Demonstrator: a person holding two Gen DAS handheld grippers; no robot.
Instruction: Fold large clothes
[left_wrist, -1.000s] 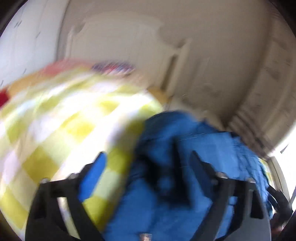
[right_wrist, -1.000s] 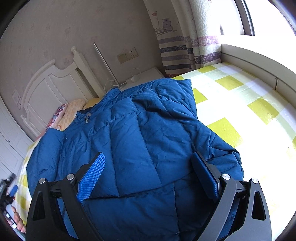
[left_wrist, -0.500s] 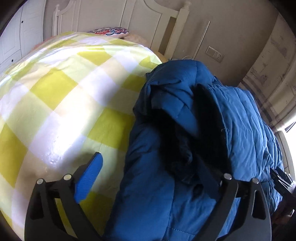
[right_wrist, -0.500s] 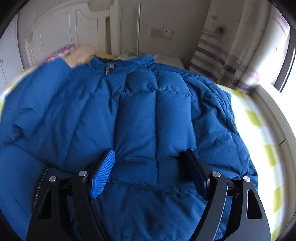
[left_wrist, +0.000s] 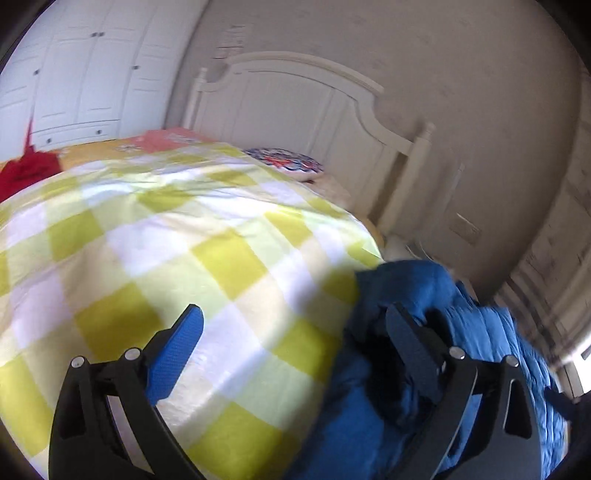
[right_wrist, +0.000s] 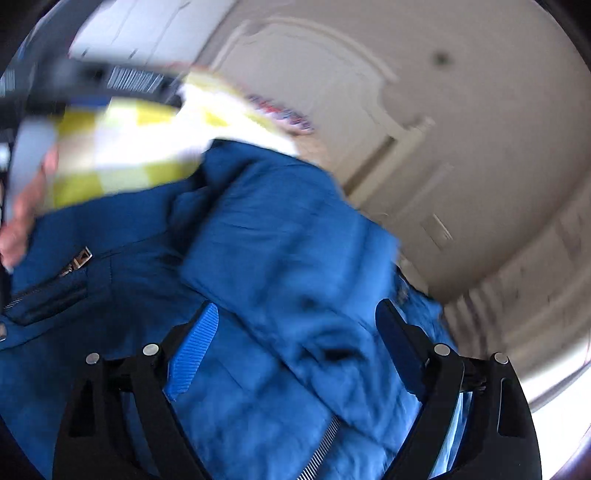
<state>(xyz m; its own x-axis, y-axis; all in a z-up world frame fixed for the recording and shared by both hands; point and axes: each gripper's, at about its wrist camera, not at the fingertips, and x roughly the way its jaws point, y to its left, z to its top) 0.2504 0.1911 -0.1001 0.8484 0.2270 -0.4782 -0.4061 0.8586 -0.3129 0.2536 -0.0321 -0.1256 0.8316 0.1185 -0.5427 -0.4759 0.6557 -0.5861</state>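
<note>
Left wrist view: the left gripper (left_wrist: 291, 325) is seen spread wide over the bed, nothing pinched between its fingers. Its blue-padded finger (left_wrist: 177, 354) sits above the yellow-and-white checked cover (left_wrist: 166, 236); the other finger (left_wrist: 413, 347) overlaps a bunched fold of the blue down jacket (left_wrist: 373, 424), contact cannot be told. The jacket is heaped toward the right side of the bed, below the white headboard (left_wrist: 295, 110). A patterned pillow (left_wrist: 284, 164) lies at the head end, a red cloth (left_wrist: 26, 173) at the far left edge, white wardrobe doors (left_wrist: 85, 70) behind.

Right wrist view: heavily blurred. The right gripper (right_wrist: 295, 325) is held apart above the jacket's quilted fabric (right_wrist: 280, 258); the jaws have just been opening further, jacket beneath them but no pinch visible. A zipper pull (right_wrist: 77, 260) and zip teeth are seen on the jacket at left. A hand (right_wrist: 22, 214) holding the other gripper's handle shows at the left edge, over the checked cover. A wall socket (right_wrist: 439, 229) is seen right of the headboard.
</note>
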